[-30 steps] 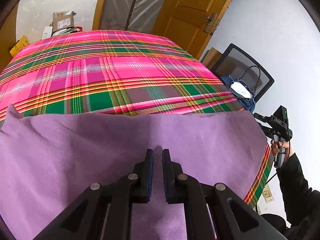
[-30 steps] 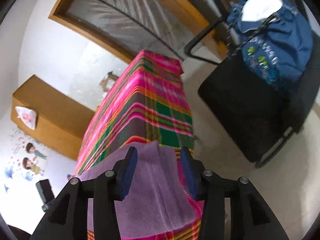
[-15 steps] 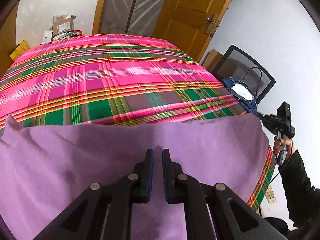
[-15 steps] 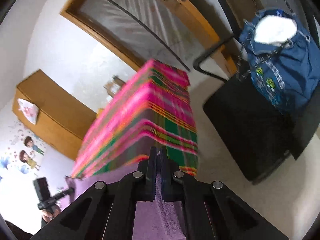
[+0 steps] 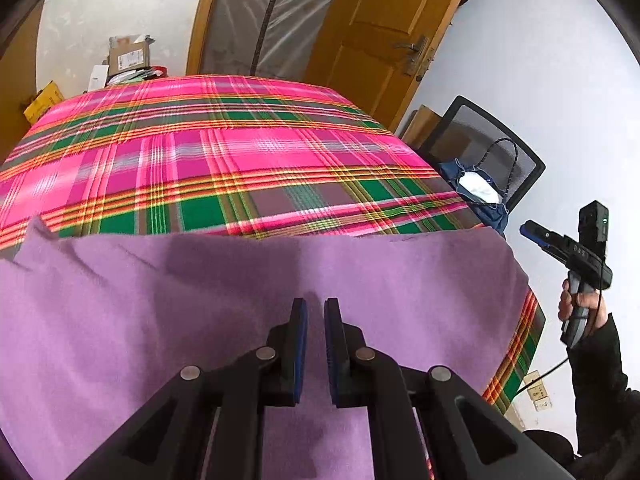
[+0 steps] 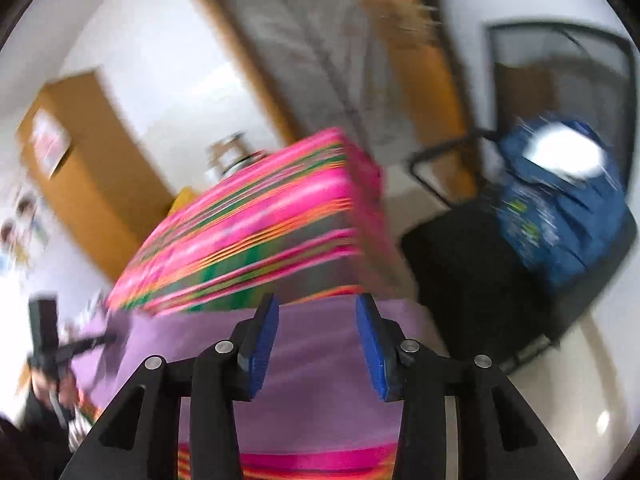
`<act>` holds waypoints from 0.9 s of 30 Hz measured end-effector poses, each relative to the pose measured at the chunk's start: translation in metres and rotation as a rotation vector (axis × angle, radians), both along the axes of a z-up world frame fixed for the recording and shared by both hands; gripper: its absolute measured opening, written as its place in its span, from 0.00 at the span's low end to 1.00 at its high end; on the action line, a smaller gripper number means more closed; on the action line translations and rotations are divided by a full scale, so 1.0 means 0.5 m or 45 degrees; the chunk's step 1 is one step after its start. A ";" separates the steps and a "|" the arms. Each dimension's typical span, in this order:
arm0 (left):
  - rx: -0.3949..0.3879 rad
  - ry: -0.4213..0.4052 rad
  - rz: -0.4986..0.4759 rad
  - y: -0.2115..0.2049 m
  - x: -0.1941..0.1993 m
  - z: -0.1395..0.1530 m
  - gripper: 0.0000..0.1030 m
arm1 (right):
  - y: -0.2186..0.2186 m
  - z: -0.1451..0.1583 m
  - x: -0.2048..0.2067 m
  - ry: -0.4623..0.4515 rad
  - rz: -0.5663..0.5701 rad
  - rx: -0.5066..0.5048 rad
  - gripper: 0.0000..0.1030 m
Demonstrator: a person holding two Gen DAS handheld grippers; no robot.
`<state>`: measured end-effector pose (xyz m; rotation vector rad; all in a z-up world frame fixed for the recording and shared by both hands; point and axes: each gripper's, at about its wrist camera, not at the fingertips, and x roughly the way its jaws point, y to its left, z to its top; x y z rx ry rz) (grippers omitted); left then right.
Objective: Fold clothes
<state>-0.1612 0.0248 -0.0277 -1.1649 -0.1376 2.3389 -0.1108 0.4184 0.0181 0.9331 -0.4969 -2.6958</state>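
We see a purple cloth (image 5: 224,304) lying flat and smooth along the near edge of the pink plaid bedspread (image 5: 208,160). Our left gripper (image 5: 315,312) hovers over it, jaws nearly closed on nothing. Our right gripper (image 6: 316,312), off the bedspread's corner, has just been opening; its jaws stand wide, empty.

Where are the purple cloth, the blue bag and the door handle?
purple cloth (image 5: 200,320): left wrist view, flat middle of the fabric.
blue bag (image 6: 560,220): right wrist view, its front side.
door handle (image 5: 412,46): left wrist view, the metal lever.
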 end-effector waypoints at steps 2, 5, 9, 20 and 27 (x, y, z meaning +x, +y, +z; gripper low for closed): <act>0.013 0.005 -0.004 -0.003 0.014 0.003 0.07 | -0.078 0.004 -0.014 -0.015 0.122 0.076 0.41; 0.025 0.007 -0.025 -0.002 0.039 0.004 0.07 | -0.207 -0.006 -0.035 -0.048 0.317 0.174 0.41; 0.000 0.009 -0.041 -0.002 0.066 -0.005 0.07 | -0.361 -0.029 -0.066 -0.072 0.544 0.306 0.37; 0.004 -0.008 0.048 -0.062 0.083 -0.025 0.07 | -0.493 -0.055 -0.193 -0.198 0.657 0.398 0.08; 0.016 0.033 0.177 -0.146 0.086 -0.012 0.07 | -0.533 -0.013 -0.180 -0.102 0.706 0.431 0.38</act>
